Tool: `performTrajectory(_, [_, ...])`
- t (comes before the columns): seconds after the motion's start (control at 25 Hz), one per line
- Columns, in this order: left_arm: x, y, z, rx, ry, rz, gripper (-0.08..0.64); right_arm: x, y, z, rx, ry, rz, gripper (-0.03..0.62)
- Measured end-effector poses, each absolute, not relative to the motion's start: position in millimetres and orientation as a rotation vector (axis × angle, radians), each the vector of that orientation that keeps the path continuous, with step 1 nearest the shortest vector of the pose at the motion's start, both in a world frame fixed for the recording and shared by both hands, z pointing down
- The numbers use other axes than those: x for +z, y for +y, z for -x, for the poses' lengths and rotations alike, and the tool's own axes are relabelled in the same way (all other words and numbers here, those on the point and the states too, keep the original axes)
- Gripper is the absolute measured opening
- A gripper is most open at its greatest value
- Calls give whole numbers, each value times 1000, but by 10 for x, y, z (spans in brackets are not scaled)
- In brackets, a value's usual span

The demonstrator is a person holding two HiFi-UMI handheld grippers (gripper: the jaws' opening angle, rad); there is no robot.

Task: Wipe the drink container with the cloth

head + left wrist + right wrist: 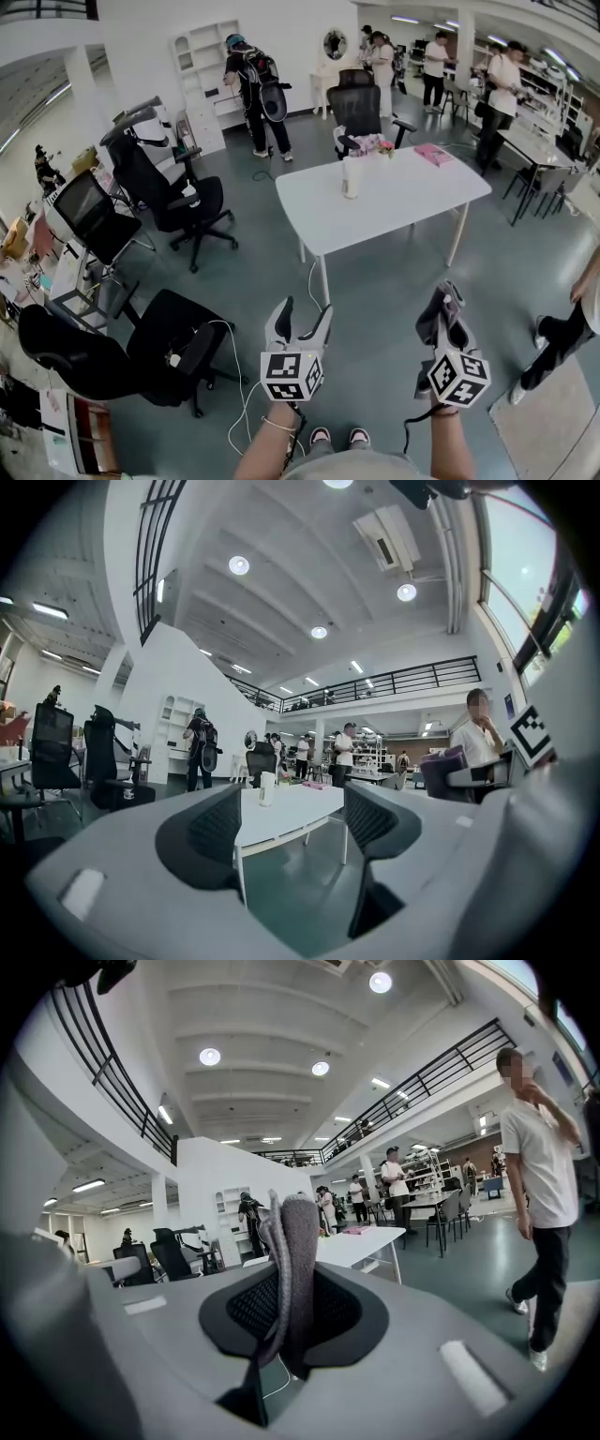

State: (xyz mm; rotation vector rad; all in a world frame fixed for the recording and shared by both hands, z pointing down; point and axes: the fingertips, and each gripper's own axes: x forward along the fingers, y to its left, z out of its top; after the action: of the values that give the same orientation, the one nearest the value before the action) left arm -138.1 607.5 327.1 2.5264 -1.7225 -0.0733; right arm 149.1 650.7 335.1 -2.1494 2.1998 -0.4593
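1 container (352, 176), 1 cloth (292, 1241)

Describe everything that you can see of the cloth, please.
The cloth is grey and soft-looking, perhaps knitted or fleecy. It is folded or bunched into a narrow upright strip, pinched between the closed right tongs. Its rounded top stands above them, and a thin edge hangs below. It touches only the tongs and is well short of the white table.

The tall pale drink container (351, 176) stands upright on the white table (417, 192), near its ten o'clock edge; well apart, at five o'clock from it, the grey cloth (298, 1246) sits bunched, pinched in the right gripper (448, 305)
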Motion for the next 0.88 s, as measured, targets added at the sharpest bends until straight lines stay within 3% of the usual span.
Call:
performTrajectory(0.24, [3325,6079,1339,-37,-1701,-2532,425,3369,6524,-1560,-471,2195,2157,72])
performTrajectory(0.88, [3496,5759,939,-9,-1785,-2472,425,3648,6148,-2267,-546,2190,2114,72])
